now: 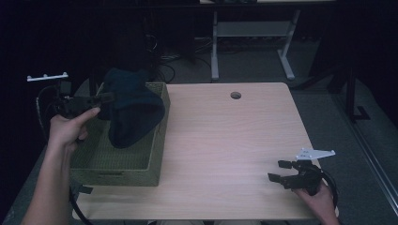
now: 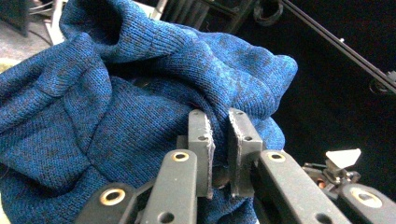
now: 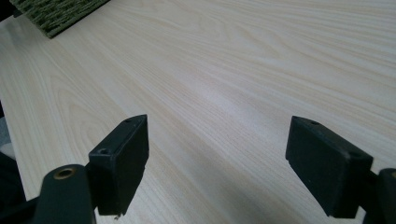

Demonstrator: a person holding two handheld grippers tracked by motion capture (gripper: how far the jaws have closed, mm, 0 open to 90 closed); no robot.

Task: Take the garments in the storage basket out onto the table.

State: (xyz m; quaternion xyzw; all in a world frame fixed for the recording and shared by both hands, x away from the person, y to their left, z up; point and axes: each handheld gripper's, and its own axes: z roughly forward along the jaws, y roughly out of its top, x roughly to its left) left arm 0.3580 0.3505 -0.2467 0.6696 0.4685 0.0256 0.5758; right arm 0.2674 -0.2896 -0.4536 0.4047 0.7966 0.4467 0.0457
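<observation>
A dark blue knit garment (image 1: 133, 112) hangs bunched over the back of a green woven basket (image 1: 157, 157) at the table's left. My left gripper (image 1: 107, 98) holds it from the left at its upper edge. In the left gripper view the jaws (image 2: 219, 114) stand almost together, pinching a fold of the blue knit (image 2: 116, 102). My right gripper (image 1: 276, 170) rests low over the front right of the light wooden table (image 1: 225, 140), open and pointing left. The right gripper view shows its jaws (image 3: 217, 140) wide apart over bare wood (image 3: 233, 56) with nothing between them.
The basket's corner (image 3: 56, 14) lies far off at the top left of the right gripper view. A round cable hole (image 1: 235, 95) sits near the table's back edge. White desk legs (image 1: 214, 51) and cables stand on the floor behind.
</observation>
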